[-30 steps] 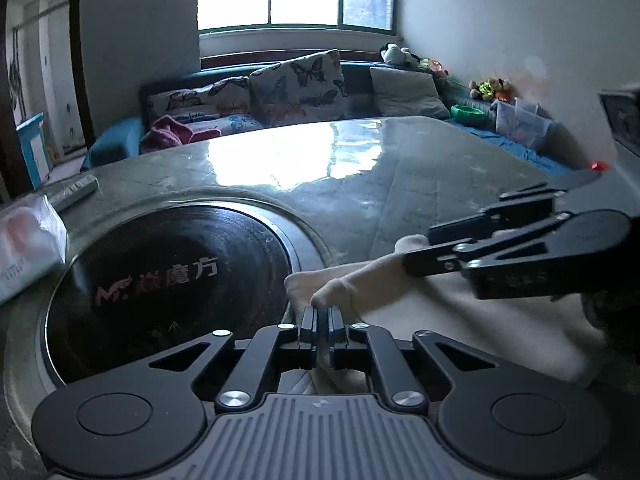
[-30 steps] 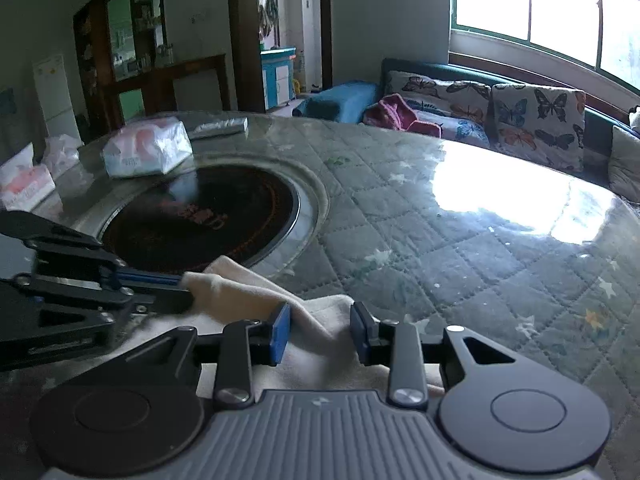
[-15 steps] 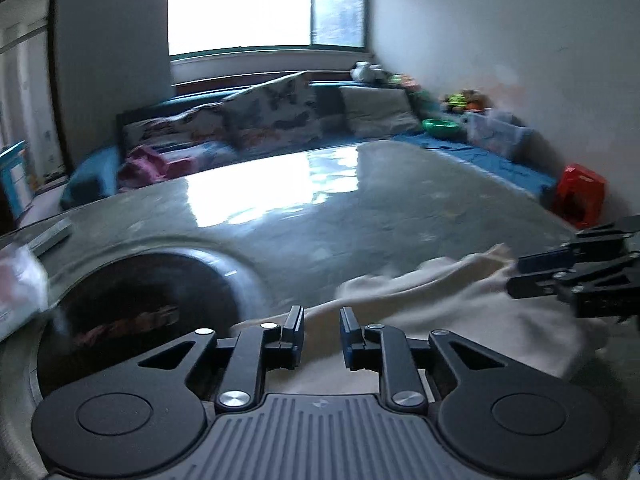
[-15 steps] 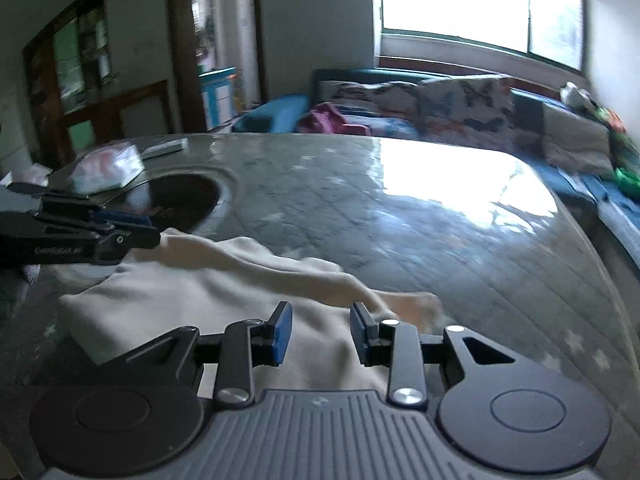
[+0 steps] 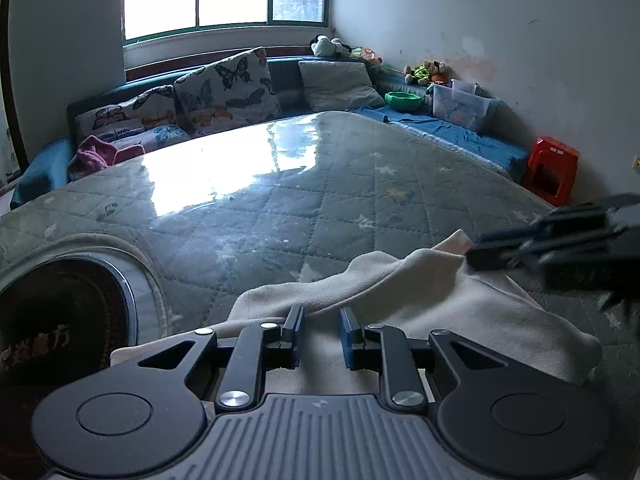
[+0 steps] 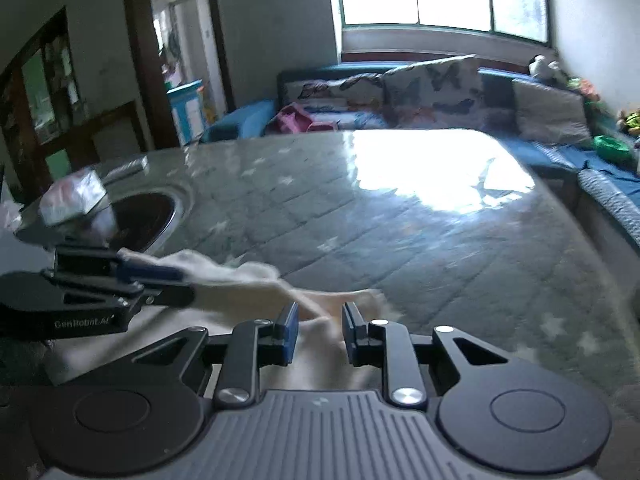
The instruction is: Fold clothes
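Garment (image 5: 420, 304), cream, rumpled on quilted tabletop (image 5: 320, 208) | left hand-held gripper (image 5: 320, 334) slightly parted, gripping nothing | right hand-held gripper (image 6: 320, 330) just narrowing, cloth between, unpinched | we fear bunching spoils fold

We note both handheld units match: left gripper (image 5: 320, 334) and right gripper (image 6: 319, 334) have black linkage arms, silver screws, blue-padded fingers (image 5: 349, 338), round side discs and ribbed grey bodies; white lettering marks one side.

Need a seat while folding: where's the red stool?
In the left wrist view the red stool stands at far right by the white wall, beyond the table.
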Demonstrator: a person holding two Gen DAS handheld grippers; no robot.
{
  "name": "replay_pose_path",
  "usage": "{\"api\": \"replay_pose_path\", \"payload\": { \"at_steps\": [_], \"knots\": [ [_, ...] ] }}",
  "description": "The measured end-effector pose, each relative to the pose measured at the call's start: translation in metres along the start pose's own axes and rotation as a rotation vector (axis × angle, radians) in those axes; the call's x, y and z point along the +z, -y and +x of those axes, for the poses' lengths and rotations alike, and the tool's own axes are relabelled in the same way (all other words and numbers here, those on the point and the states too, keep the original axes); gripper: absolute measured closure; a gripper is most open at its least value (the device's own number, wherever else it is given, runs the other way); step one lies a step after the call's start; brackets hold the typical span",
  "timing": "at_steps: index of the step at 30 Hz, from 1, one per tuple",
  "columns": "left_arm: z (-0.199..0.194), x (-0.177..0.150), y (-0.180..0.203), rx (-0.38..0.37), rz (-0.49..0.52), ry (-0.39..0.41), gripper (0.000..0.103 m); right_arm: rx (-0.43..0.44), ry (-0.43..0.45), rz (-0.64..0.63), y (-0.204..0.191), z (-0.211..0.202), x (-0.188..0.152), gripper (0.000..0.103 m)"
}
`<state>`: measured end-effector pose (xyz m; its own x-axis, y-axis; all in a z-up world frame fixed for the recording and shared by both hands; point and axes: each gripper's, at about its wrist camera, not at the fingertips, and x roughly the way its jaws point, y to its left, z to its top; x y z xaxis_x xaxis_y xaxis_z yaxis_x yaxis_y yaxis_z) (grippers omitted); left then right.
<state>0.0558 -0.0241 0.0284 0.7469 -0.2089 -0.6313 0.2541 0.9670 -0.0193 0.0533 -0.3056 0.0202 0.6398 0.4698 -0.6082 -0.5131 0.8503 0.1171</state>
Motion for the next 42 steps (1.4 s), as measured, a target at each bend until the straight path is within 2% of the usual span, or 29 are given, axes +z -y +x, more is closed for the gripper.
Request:
{"api": "replay_pose_path", "payload": {
  "at_steps": [6, 8, 19, 21, 23, 27, 30, 34, 37, 40, 42],
  "knots": [
    [0.000, -0.003, 0.001, 0.008, 0.001, 0.013, 0.077, -0.012, -0.012, 0.007, 0.014, -0.023, -0.009, 0.084],
    [0.000, -0.004, 0.004, 0.013, 0.012, 0.016, 0.071, -0.001, -0.020, 0.001, 0.012, -0.024, -0.013, 0.086],
    [0.001, -0.009, 0.012, 0.040, 0.024, 0.036, 0.066, 0.006, -0.033, 0.017, 0.003, 0.000, -0.021, 0.088],
    [0.001, -0.010, 0.013, 0.042, 0.026, 0.039, 0.065, 0.012, -0.030, 0.043, 0.006, 0.000, -0.023, 0.090],
    [0.001, -0.010, 0.013, 0.042, 0.027, 0.043, 0.064, 0.011, -0.019, 0.051, 0.005, 0.000, -0.025, 0.096],
    [0.001, -0.011, 0.011, 0.041, 0.032, 0.045, 0.064, -0.023, 0.011, 0.013, 0.000, -0.006, -0.024, 0.100],
    [0.001, -0.012, 0.012, 0.043, 0.039, 0.050, 0.064, -0.086, 0.059, -0.086, -0.010, -0.019, -0.019, 0.100],
    [0.001, -0.014, 0.013, 0.048, 0.047, 0.053, 0.064, -0.140, 0.022, -0.162, -0.015, -0.006, -0.027, 0.100],
    [0.002, -0.014, 0.014, 0.051, 0.052, 0.054, 0.064, -0.116, 0.014, -0.140, -0.012, 0.000, -0.029, 0.100],
    [0.002, -0.014, 0.014, 0.052, 0.054, 0.054, 0.063, -0.088, 0.027, -0.104, -0.010, -0.012, -0.022, 0.099],
    [0.002, -0.015, 0.014, 0.053, 0.053, 0.057, 0.063, -0.078, 0.049, -0.128, -0.017, -0.024, -0.022, 0.099]
  ]
}}
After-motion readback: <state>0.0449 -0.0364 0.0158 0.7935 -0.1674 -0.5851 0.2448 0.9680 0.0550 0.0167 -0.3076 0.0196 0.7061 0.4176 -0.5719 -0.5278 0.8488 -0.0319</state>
